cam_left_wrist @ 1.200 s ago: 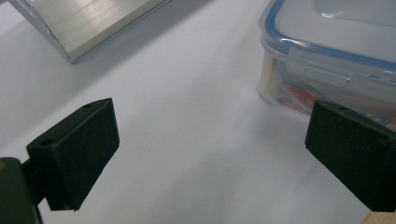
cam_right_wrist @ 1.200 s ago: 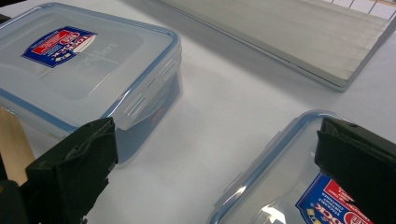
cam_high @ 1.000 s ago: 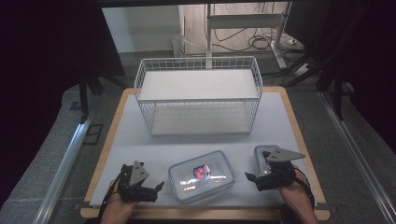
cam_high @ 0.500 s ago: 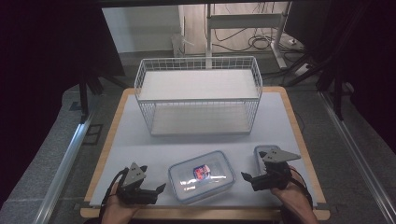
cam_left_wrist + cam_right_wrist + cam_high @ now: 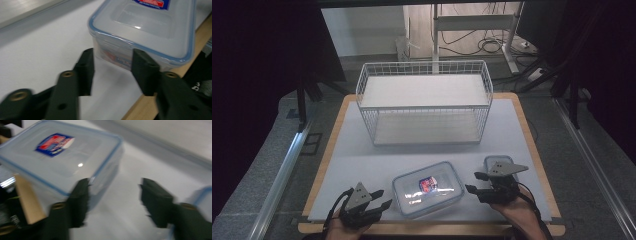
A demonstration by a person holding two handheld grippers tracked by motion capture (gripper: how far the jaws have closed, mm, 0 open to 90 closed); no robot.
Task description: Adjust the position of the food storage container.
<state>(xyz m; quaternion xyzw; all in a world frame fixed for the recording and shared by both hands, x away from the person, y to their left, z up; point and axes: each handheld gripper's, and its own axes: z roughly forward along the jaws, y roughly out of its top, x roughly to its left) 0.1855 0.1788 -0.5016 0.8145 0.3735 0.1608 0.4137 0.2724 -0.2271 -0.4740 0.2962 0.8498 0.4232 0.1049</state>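
the landmark here is the clear plastic container (image 5: 428,188) with the blue-rimmed lid and a red and blue label, lying on the white mat (image 5: 362,160) near the person's edge of the table.

just left of the container, the left gripper (image 5: 381,199) sits low over the mat, its jaws pointing at the container's left end. the jaws have just been closing and now stand at a narrow gap. in the left gripper view (image 5: 113,67) the tips flank the near corner of the container (image 5: 147,32), but nothing shows them pressing on it.

behind the container, well apart from it, stands a white wire basket (image 5: 424,102).

just right of the container, the right gripper (image 5: 474,182) points at its right end. its jaws have also just been closing, yet a clear gap remains. in the blurred right gripper view (image 5: 113,195) one jaw overlaps the container's corner (image 5: 60,162) and the other stands over bare mat.

right of that gripper, a second smaller container (image 5: 497,163) lies partly under it.
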